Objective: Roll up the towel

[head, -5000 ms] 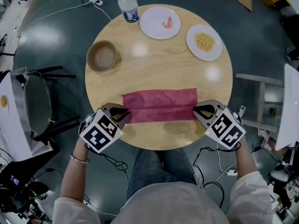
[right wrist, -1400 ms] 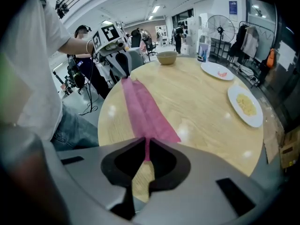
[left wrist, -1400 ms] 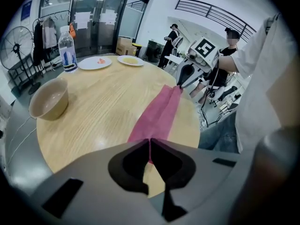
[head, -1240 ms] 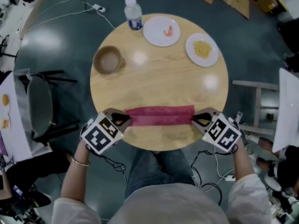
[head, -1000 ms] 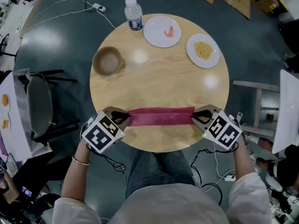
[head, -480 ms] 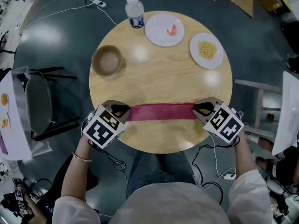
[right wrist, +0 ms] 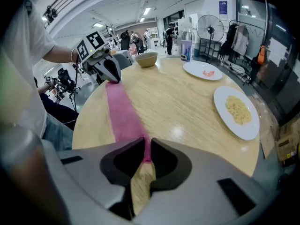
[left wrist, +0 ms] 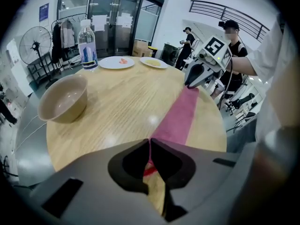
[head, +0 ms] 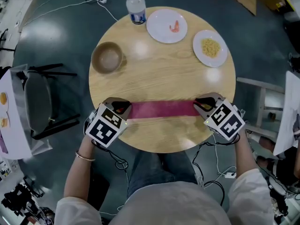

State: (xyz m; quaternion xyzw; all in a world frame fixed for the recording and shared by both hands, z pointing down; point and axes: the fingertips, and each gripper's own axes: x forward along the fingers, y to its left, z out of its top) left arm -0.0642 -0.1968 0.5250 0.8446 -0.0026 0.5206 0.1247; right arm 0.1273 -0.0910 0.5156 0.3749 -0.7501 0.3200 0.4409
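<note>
Left gripper (left wrist: 150, 142): jaws pressed together on the left short end of the magenta cloth towel (left wrist: 180, 118), a sliver of red fabric showing between the pads. Right gripper (right wrist: 146, 144): jaws likewise pinching the right short end, cloth caught at the tips.

Towel is folded into a narrow strip, flat on the round pale-wood tabletop (head: 159, 69), close to its near edge. Long axis runs left to right, straight from one gripper to the other. Each gripper looks down the strip at its partner.

Neither hand is nearer; each already holds its own end. Rolling probably means working along that left-right axis, or turning the near long edge toward the far side.

Tan bowl (head: 108, 57) sits well apart, far left.
</note>
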